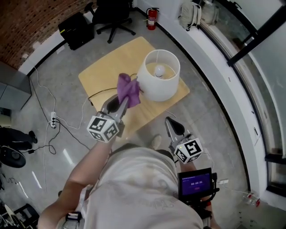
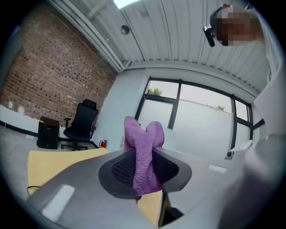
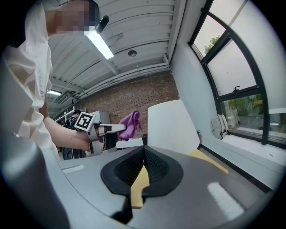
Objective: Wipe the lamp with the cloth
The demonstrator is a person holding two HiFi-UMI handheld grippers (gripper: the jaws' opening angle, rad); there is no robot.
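Observation:
A lamp with a white drum shade (image 1: 158, 75) stands on the right part of a small yellow wooden table (image 1: 105, 74), its bulb visible from above. My left gripper (image 1: 124, 103) is shut on a purple cloth (image 1: 129, 89), held up just left of the shade, close to its rim. In the left gripper view the cloth (image 2: 144, 147) sticks up from between the pads. My right gripper (image 1: 171, 126) hangs lower, off the table's near edge, with its jaws together and nothing between them. The right gripper view shows the shade (image 3: 172, 123), the cloth (image 3: 129, 125) and the left gripper (image 3: 109, 129) ahead.
The lamp's black cord (image 1: 96, 94) trails across the table toward a power strip (image 1: 52, 120) on the floor at left. A black office chair (image 1: 111, 13), a black box (image 1: 76, 29), a red fire extinguisher (image 1: 152, 18) and a backpack (image 1: 190, 15) stand beyond the table.

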